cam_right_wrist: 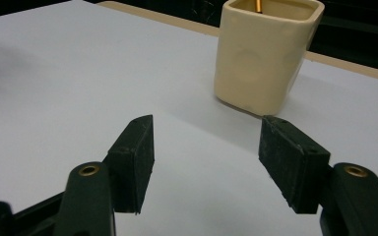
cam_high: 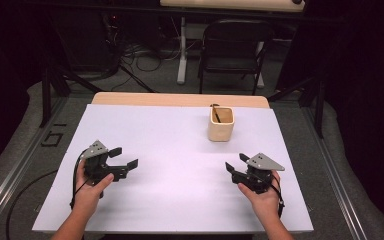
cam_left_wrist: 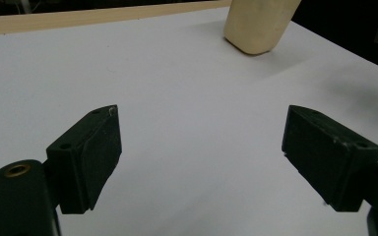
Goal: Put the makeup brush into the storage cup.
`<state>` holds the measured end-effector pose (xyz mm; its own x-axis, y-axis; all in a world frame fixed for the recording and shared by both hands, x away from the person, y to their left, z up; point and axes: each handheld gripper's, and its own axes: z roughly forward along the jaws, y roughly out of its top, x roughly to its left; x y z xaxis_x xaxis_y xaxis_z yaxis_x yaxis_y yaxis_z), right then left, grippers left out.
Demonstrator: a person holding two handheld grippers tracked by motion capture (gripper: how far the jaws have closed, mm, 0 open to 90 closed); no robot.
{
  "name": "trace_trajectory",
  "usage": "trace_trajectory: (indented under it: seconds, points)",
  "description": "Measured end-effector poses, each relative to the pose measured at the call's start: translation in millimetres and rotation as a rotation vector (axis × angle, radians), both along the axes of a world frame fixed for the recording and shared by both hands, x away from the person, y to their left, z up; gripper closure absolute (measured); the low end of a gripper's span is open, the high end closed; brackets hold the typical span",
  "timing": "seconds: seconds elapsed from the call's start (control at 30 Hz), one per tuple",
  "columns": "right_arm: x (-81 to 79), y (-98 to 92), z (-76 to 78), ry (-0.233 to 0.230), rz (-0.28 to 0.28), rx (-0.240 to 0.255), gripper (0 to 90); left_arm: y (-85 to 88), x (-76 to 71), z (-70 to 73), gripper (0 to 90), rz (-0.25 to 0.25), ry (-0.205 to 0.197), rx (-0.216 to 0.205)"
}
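A cream square cup (cam_high: 221,125) stands on the white table top (cam_high: 170,150), toward the back right, with a thin brown stick (cam_high: 216,114) leaning inside it. My left gripper (cam_high: 125,157) rests low at the left of the table, open, nothing between its jaws. My right gripper (cam_high: 236,163) sits at the right, nearer the front than the cup, open and empty too. In the right gripper view the cup (cam_right_wrist: 266,59) stands ahead of the jaws, apart from them. The left gripper view has the cup (cam_left_wrist: 258,24) far off at the top.
A wooden strip (cam_high: 180,99) runs along the table's far edge. Behind it stand a black folding chair (cam_high: 235,50) and a white table leg (cam_high: 182,50), with cables on the floor. A metal rail (cam_high: 15,165) runs along the floor at the left.
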<state>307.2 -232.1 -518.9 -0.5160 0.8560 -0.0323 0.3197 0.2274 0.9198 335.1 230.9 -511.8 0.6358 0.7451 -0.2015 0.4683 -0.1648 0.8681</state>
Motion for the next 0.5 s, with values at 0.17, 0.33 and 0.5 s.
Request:
trace_trajectory:
  seconds: [0.17,0.33,0.5]
  points:
    - [-6.1,-3.2,-4.0,0.010,0.001,-0.002,38.5,2.1,-0.5,-0.1,15.6,0.005,-0.001,-0.004]
    - [-9.4,-5.0,-10.1,0.027,0.007,-0.006,38.5,2.7,-0.4,-0.3,15.6,0.004,-0.004,-0.001]
    - [-11.8,-4.7,-15.4,0.036,0.017,-0.011,38.5,2.1,-0.5,-1.0,15.6,0.004,-0.002,0.002]
